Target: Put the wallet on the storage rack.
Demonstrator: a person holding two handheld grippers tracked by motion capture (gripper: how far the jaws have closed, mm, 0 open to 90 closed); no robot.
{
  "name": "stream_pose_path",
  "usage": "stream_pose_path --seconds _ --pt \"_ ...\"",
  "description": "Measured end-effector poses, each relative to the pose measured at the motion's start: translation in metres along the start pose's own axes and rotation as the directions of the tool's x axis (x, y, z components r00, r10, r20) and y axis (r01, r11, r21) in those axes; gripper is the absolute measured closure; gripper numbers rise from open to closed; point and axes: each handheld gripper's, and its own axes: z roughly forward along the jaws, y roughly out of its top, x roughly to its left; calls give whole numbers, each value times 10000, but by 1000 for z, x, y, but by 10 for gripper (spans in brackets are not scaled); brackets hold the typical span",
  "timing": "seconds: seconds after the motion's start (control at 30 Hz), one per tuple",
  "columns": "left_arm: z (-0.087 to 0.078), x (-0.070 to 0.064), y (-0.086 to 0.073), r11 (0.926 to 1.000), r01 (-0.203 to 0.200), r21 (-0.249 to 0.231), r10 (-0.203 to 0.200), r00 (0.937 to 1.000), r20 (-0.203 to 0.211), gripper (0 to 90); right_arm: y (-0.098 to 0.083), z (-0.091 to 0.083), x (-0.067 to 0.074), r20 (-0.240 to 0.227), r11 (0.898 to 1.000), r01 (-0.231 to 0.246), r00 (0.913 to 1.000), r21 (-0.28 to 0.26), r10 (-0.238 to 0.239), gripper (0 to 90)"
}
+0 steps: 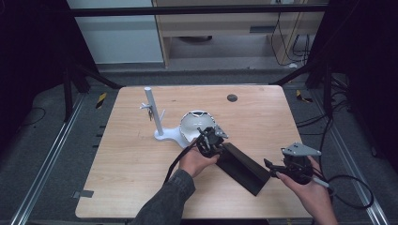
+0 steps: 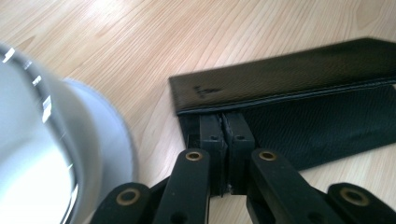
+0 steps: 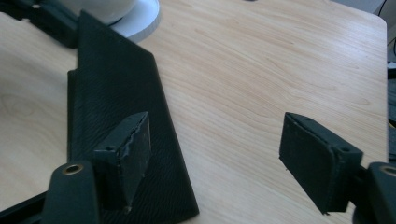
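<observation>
Left claw (image 2: 227,140): I am pinching the black pouch (image 2: 299,98) edge.
Right claw (image 3: 224,158): I am holding it wide; next, probably gripping the near end.

This looks like a lab recording bay: a bare wooden table (image 1: 141,159) stands on grey carpet between aluminium floor rails (image 1: 44,159), hemmed in by black frame struts (image 1: 89,75). Loose cables (image 1: 300,44) hang beyond the table's far edge, beside plain cabinets (image 1: 211,28).
</observation>
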Motion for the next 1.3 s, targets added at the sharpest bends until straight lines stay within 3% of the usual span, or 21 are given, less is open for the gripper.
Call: stream_pose_path --seconds 0.13,0.37,0.53,0.63,0.83,1.03,1.23,1.3 --pt "3 -4 11 9997 -256 -20 255 9996 -138 875 14 -7 6 -401 9977 540 9978 410 -523 237" --pt "9 -3 24 9988 -462 153 462 9989 -12 876 32 10 20 -1376 9772 1714 9784 1250 -1540 265" --pt "20 -3 27 9984 -528 197 527 9986 24 874 43 28 20 -1947 9476 2256 9637 2263 -1829 320" --pt "24 -3 24 9989 -438 156 438 9990 19 874 44 41 18 -2125 9218 2577 9564 2896 -2006 377" --pt "24 -1 24 9998 -134 -128 133 9999 -25 874 48 55 20 -2274 8966 2756 9520 3466 -2048 485" --pt "23 5 27 9997 63 -250 -63 10000 8 874 47 69 17 -2282 8925 2626 9554 3668 -1874 561" --pt "25 8 27 9997 141 -206 -139 9998 107 873 46 78 16 -2439 8783 2644 9536 3983 -1764 600" --pt "25 8 27 9997 166 -203 -163 9998 113 872 45 79 16 -2422 8788 2633 9541 3980 -1762 616"
